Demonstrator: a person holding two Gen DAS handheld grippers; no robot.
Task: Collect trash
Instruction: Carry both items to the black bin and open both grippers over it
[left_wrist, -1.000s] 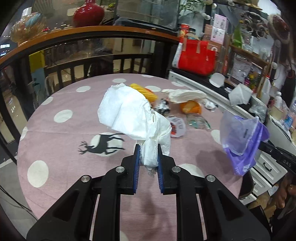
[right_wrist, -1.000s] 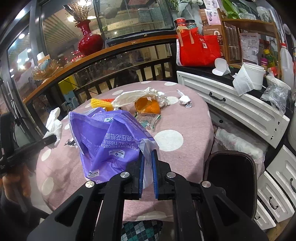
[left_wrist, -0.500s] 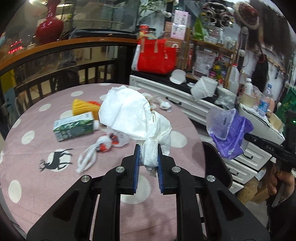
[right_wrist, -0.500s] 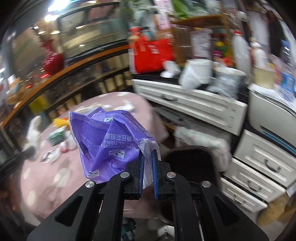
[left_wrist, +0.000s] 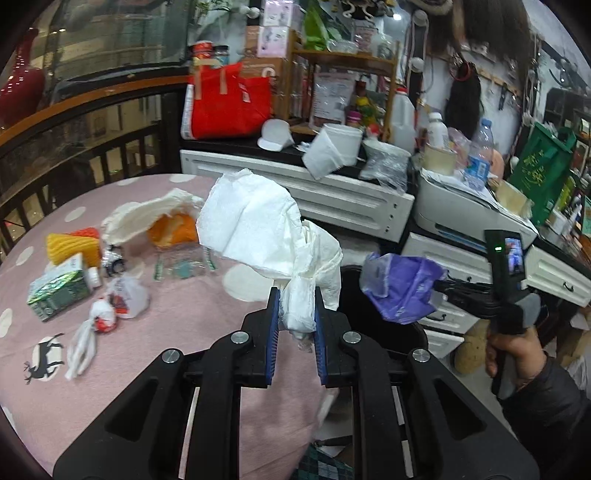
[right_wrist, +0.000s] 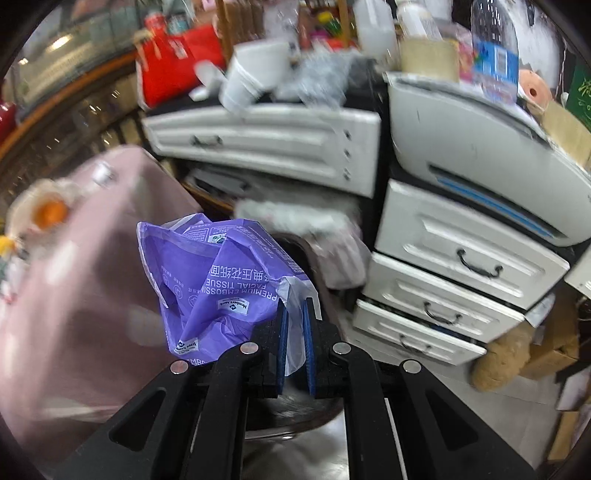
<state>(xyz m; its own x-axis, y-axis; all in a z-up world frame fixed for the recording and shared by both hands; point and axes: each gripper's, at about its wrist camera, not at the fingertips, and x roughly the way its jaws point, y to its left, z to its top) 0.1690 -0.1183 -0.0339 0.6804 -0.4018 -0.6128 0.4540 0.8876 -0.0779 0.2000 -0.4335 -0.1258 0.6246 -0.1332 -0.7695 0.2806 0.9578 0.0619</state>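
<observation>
A round table (left_wrist: 184, 295) in a pink dotted cloth carries scattered trash. On it lie a green carton (left_wrist: 59, 291), yellow netting (left_wrist: 72, 247), an orange peel (left_wrist: 171, 230), crumpled tissue (left_wrist: 147, 212) and knotted wrappers (left_wrist: 105, 317).

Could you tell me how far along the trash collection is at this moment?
Nothing visibly binned yet. In hand: the left gripper clamps white tissue, and the right gripper clamps a purple wrapper, both near the black bin. Left on the table: green carton, orange peel, small wrappers.
</observation>
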